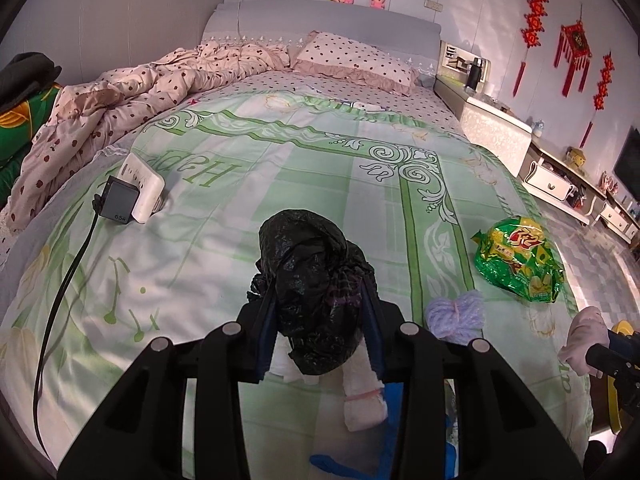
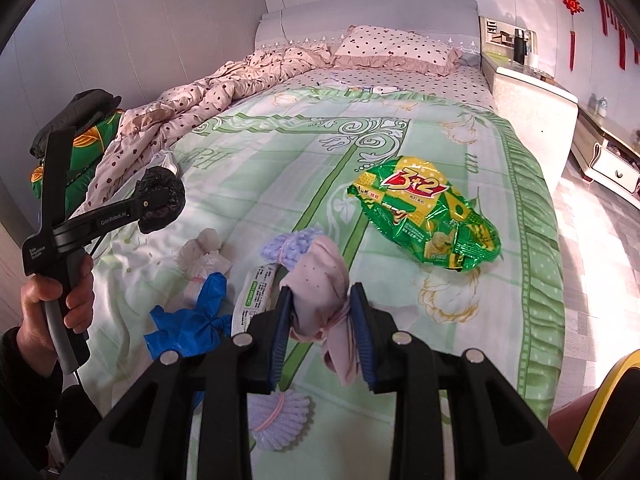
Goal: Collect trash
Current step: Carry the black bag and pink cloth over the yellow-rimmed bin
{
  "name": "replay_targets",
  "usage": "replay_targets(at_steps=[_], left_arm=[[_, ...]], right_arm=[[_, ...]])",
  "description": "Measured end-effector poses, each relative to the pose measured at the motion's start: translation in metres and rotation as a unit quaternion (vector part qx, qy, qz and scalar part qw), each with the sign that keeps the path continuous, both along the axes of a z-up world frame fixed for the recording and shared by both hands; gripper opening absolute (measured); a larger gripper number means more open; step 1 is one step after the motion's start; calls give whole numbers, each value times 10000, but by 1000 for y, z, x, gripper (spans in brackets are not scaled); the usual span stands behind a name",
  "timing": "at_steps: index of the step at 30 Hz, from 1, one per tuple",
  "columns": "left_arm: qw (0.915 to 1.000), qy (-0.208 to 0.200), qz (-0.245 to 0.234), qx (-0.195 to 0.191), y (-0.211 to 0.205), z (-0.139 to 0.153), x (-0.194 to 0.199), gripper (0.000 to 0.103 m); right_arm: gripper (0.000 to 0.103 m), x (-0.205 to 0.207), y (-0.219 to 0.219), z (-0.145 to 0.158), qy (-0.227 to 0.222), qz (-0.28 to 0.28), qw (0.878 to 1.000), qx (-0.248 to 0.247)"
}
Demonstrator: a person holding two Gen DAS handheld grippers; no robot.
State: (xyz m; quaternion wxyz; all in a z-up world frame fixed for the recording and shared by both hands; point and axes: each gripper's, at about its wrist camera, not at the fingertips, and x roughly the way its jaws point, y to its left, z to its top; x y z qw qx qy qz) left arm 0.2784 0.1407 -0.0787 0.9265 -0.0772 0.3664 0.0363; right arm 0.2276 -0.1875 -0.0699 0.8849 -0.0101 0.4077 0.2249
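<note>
While the left gripper (image 1: 320, 300) clamps a black bag (image 1: 312, 280), the right gripper (image 2: 322, 328) pinches a pink cloth bundle (image 2: 320, 280); a green snack packet (image 2: 428, 216) lies beyond it.

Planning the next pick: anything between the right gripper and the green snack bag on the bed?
Nothing on the bed blocks it: open quilt lies between the right gripper and the green snack bag. But the fingers are already shut on a pink cloth bundle.

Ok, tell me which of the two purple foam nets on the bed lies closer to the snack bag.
The foam net just beyond the pink cloth bundle; the other foam net lies nearer the camera, under the right hand-held gripper.
</note>
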Motion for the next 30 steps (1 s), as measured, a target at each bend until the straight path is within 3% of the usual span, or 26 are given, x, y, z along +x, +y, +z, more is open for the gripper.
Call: replay_targets(at_steps=[16, 30], left_arm=[[9959, -272, -861, -60, -98, 54, -45, 35], [9831, -469, -1765, -131, -212, 91, -67, 35]], right_arm=[[28, -50, -73, 50, -372, -581, 9969, 375], [28, -83, -162, 86, -703, -1256, 9880, 554]])
